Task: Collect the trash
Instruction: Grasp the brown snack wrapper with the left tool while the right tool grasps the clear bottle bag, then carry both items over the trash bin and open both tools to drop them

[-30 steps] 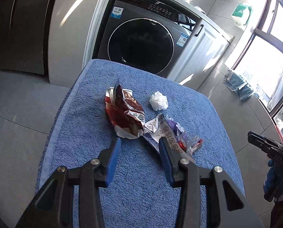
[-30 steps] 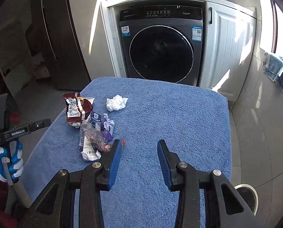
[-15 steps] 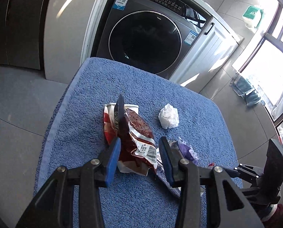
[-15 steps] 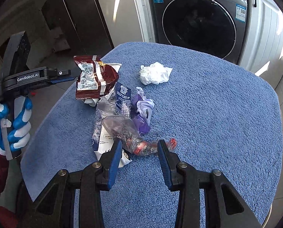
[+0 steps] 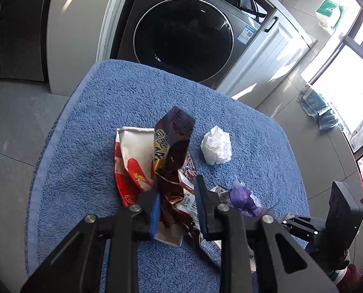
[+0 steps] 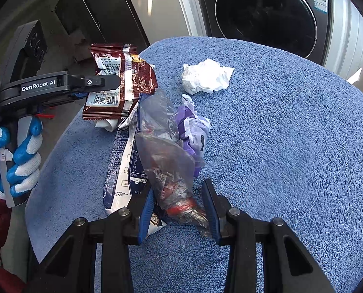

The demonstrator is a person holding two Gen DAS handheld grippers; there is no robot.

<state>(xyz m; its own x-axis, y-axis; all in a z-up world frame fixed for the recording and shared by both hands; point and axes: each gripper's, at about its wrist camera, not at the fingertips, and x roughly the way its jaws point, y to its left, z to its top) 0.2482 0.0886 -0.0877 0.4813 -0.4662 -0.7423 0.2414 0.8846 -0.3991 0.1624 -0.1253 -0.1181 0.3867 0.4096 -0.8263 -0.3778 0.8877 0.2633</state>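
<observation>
Blue towel surface [image 5: 96,112], washing machine [image 5: 183,36] behind, left gripper [image 5: 176,202] jaws closing on brown wrapper [image 5: 179,190], right gripper [image 6: 179,202] jaws apart.

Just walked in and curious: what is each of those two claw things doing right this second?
Left gripper: jaws closing on the dark red snack wrapper, pads already touching it.
Right gripper: jaws open around the clear plastic bag, not yet gripping.

Left hand-held gripper [image 5: 176,205]: angled downward, jaws closing. Right hand-held gripper [image 6: 179,205]: angled downward, jaws partly apart. Gloved hand [image 6: 13,156]: grips left handle.
</observation>
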